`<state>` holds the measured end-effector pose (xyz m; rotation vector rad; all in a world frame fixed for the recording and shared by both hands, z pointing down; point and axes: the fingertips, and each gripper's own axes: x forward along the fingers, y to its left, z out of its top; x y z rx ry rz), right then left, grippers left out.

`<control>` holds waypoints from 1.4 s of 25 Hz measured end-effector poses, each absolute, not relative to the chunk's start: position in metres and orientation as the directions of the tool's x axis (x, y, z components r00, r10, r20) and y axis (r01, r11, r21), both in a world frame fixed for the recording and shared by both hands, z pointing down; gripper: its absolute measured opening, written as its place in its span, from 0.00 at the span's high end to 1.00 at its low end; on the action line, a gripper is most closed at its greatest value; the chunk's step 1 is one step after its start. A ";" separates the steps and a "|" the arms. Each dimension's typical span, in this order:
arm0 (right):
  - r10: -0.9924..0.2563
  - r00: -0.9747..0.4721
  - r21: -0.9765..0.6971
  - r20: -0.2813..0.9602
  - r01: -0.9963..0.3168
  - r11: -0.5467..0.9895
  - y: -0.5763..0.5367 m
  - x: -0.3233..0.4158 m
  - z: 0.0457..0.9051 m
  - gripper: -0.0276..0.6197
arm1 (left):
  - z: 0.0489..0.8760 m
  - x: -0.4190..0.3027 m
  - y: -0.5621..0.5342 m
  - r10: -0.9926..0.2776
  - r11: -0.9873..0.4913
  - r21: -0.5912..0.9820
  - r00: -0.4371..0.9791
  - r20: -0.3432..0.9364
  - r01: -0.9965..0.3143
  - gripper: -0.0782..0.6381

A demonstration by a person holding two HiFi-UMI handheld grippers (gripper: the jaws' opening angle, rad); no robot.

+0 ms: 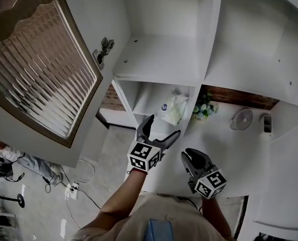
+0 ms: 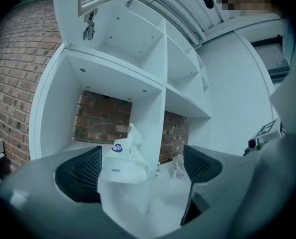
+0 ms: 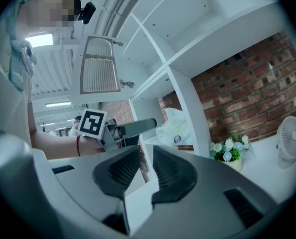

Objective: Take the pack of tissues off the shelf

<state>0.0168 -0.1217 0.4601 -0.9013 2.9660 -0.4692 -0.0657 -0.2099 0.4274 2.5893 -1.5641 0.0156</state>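
The soft white plastic pack of tissues (image 1: 173, 109) sits in the white shelf (image 1: 148, 100), at one o'clock from the left gripper (image 1: 164, 125) (the nearer one), its jaws wide apart and empty. The right gripper (image 1: 193, 157) has its jaws together.

Bright, even light; gripper views fisheye-warped, dark vignetted corners, bluish cast.

Upper left of the head view, the cabinet door (image 1: 38, 64) runs off the frame. In the right gripper view the fan (image 3: 291, 133) is clipped at the right edge. We can't read the blue label (image 3: 178, 139) on the pack of tissues (image 3: 169, 126): too small.
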 end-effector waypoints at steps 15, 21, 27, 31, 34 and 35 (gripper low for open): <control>-0.558 -0.824 -0.298 0.099 -0.560 0.773 -0.146 0.019 0.467 0.84 | 0.456 -0.067 -0.257 -0.890 -0.412 0.028 0.409 0.202 -0.911 0.20; -0.572 -0.814 -0.305 0.104 -0.574 0.760 -0.153 0.024 0.470 0.84 | 0.467 -0.063 -0.267 -0.885 -0.403 0.004 0.390 0.255 -0.915 0.20; -0.577 -0.810 -0.309 0.103 -0.577 0.756 -0.158 0.026 0.473 0.84 | 0.478 -0.063 -0.275 -0.880 -0.390 -0.019 0.366 0.302 -0.921 0.20; -0.579 -0.809 -0.314 0.106 -0.579 0.752 -0.159 0.026 0.473 0.84 | 0.486 -0.062 -0.280 -0.874 -0.384 -0.037 0.350 0.338 -0.923 0.21; -0.580 -0.807 -0.316 0.108 -0.581 0.750 -0.159 0.027 0.474 0.84 | 0.492 -0.062 -0.283 -0.872 -0.374 -0.043 0.336 0.355 -0.926 0.21; -0.581 -0.807 -0.316 0.109 -0.582 0.749 -0.160 0.027 0.474 0.84 | 0.494 -0.062 -0.283 -0.871 -0.370 -0.044 0.330 0.362 -0.928 0.21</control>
